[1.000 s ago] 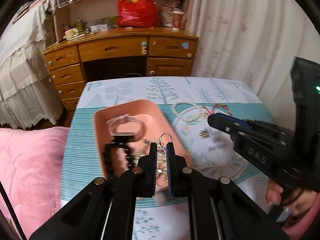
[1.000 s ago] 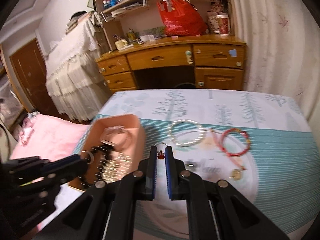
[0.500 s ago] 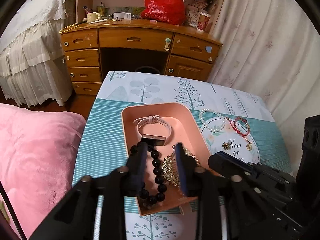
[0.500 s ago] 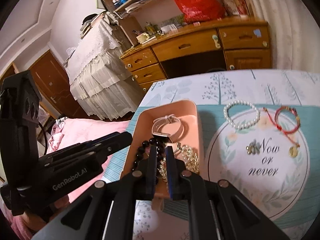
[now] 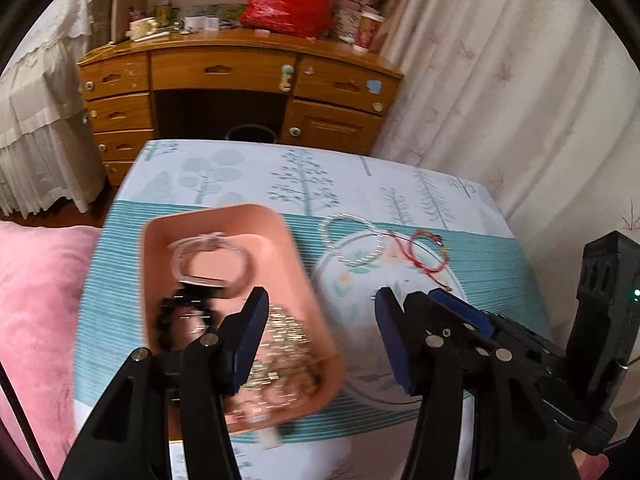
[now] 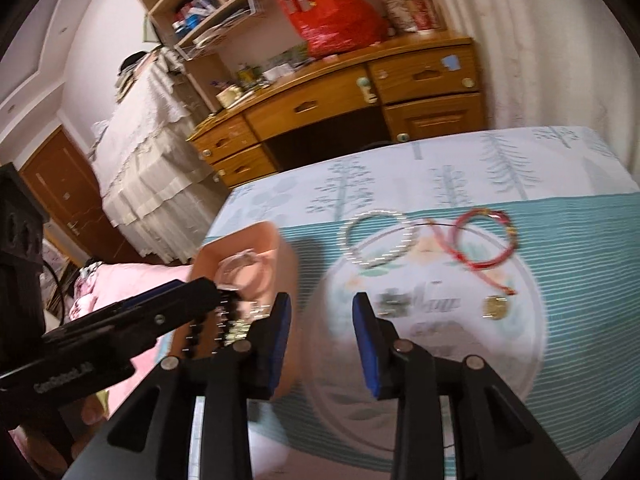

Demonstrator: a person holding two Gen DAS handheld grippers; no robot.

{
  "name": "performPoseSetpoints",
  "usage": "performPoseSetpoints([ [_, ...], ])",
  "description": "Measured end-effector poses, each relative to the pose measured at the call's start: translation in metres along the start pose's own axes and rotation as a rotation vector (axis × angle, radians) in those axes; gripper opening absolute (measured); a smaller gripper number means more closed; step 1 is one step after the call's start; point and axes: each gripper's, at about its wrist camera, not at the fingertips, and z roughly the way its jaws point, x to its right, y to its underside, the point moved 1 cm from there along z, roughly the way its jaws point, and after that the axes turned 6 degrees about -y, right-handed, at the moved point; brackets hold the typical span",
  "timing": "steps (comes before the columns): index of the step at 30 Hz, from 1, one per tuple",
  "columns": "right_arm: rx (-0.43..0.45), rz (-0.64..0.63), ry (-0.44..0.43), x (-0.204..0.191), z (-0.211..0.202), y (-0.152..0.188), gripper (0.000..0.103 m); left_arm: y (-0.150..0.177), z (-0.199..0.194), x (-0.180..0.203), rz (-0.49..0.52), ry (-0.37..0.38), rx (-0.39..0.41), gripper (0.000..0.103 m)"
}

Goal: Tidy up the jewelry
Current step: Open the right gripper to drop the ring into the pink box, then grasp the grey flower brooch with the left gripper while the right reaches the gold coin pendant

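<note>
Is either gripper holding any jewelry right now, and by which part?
Nothing is held. The left gripper and the right gripper both have their jaws spread wide with nothing between them.

My feeds are evenly lit and fairly bright, soft daylight with no hard shadows. In the left wrist view the curtain [image 5: 500,80] at two o'clock glows palest, so light seems to filter through it. Both pictures are smeared by motion blur: the pearl bracelet [image 5: 352,240] breaks into dashed streaks, and the pink tray [image 5: 296,256] has soft, doubled edges. In the right wrist view the printed lettering [image 6: 436,300] on the tablecloth is unreadable. Fisheye distortion bows the desk [image 6: 340,96] toward twelve o'clock, and black vignetting fills every corner.
</note>
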Motion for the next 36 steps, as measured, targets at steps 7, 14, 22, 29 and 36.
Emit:
performPoseSetpoints([
  [7, -0.004, 0.004, 0.098, 0.047, -0.006, -0.002, 0.04, -0.005, 0.031, 0.042, 0.03, 0.001, -0.038, 0.054],
  [14, -0.05, -0.1, 0.177, 0.075, 0.001, 0.002, 0.043, -0.005, 0.071, 0.078, 0.032, -0.037, -0.117, 0.054],
  [22, -0.068, -0.324, 0.212, 0.07, 0.004, 0.014, 0.043, 0.003, 0.104, 0.093, -0.011, -0.118, -0.178, 0.039],
  [29, -0.1, -0.392, 0.195, 0.069, 0.008, 0.017, 0.043, 0.004, 0.114, 0.098, -0.028, -0.189, -0.203, 0.017],
  [36, -0.116, -0.352, 0.201, 0.075, 0.014, 0.013, 0.043, 0.002, 0.114, 0.099, -0.025, -0.208, -0.213, 0.012],
])
